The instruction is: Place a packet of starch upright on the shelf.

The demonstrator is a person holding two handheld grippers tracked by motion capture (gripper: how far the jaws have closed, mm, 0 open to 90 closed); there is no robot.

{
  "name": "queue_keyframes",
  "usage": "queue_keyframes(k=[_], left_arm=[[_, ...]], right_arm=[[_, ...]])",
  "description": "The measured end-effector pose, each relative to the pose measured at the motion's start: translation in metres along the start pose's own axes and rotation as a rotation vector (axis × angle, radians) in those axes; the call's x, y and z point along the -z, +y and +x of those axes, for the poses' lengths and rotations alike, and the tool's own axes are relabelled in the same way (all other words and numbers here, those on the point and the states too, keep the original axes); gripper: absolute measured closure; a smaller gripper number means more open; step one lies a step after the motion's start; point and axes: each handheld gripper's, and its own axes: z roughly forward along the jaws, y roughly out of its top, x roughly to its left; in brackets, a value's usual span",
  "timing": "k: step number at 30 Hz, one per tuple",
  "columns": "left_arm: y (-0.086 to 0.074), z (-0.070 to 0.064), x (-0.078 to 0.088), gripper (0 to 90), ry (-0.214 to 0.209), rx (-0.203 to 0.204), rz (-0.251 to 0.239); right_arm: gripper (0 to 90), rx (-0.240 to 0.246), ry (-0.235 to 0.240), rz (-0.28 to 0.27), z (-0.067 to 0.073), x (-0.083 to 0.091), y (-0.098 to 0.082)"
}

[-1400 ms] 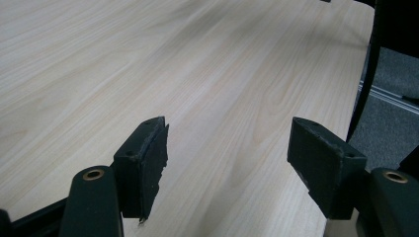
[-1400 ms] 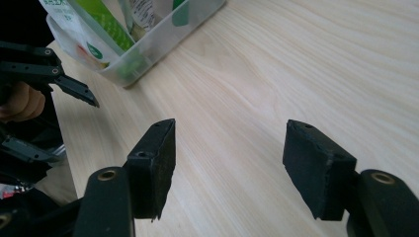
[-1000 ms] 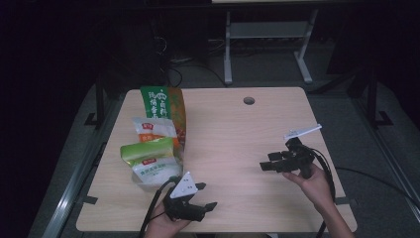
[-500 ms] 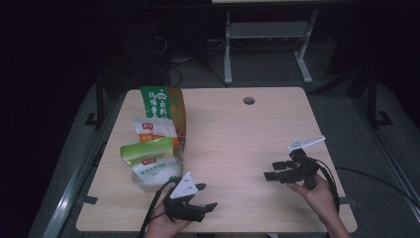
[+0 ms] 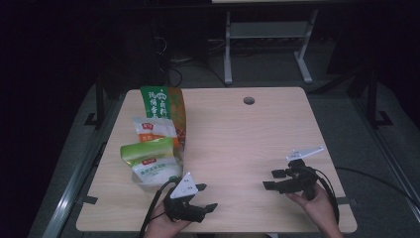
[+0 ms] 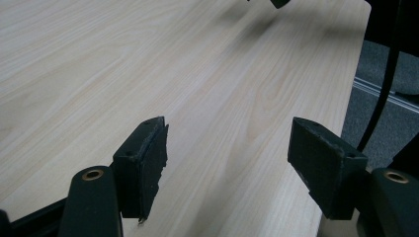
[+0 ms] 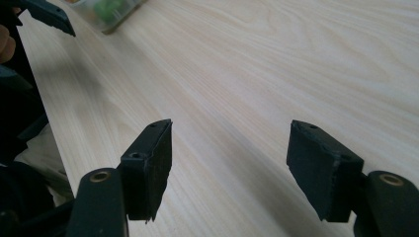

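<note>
Dim light is falling from above on the pale table, while the room around it is sinking into near black. Soft shadows are lying near both grippers, and far details are blurring.

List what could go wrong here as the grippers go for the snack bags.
1. The bags lie overlapped in a row by the table's left edge, so a push from the nearby left gripper might slide the front bag off.
2. The right gripper, open and empty, would have to cross the table; its trailing cable may snag.
</note>
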Motion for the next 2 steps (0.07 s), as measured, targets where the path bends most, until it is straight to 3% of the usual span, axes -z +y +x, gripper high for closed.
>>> queue_keyframes(k=[2], left_arm=[[0.0002,0.0000,-0.0009,30.7,-0.003,0.006,0.000]], right_arm=[[33.0,0.006,-0.011,0.003,0.0038,0.0008,-0.0018]])
